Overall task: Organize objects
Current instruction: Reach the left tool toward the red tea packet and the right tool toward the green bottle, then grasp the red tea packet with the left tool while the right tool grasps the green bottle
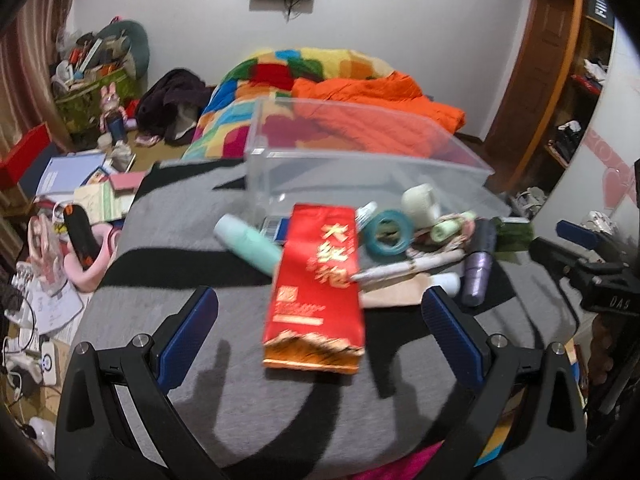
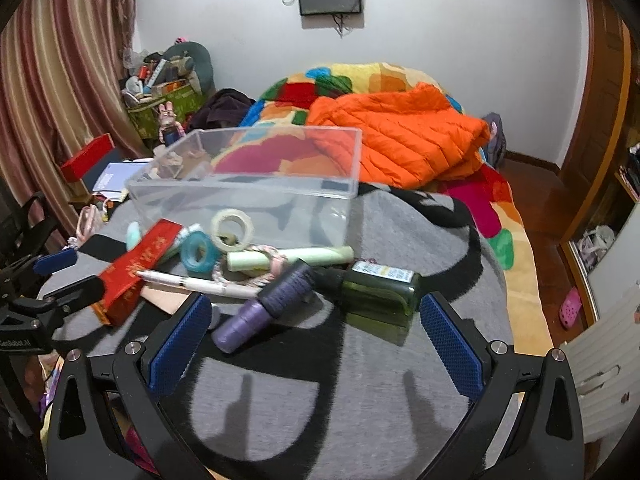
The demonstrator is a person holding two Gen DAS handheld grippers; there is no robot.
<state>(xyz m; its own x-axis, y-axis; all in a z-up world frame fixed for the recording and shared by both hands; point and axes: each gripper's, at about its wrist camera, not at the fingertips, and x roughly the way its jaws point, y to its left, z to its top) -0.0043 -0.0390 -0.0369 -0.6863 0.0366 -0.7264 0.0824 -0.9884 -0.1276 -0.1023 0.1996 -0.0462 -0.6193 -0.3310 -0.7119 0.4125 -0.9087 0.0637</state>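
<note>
A pile of small objects lies on a grey and black cloth (image 2: 360,380) in front of a clear plastic box (image 2: 256,184) that looks empty. My left gripper (image 1: 320,294) is open, its blue pads either side of a red packet (image 1: 316,288) with gold writing, not touching it. Around the packet are a mint bottle (image 1: 248,242), a teal tape ring (image 1: 388,232), a white tape roll (image 1: 420,200) and a white pen (image 1: 408,268). My right gripper (image 2: 316,300) is open just before a purple bottle (image 2: 264,308) and a dark green bottle (image 2: 380,292).
Behind the box, a colourful blanket (image 2: 340,80) and an orange padded jacket (image 2: 400,136) cover the bed. Papers, cables and boxes (image 1: 72,184) clutter the floor at the left. A wooden door (image 1: 540,60) and shelves stand at the right.
</note>
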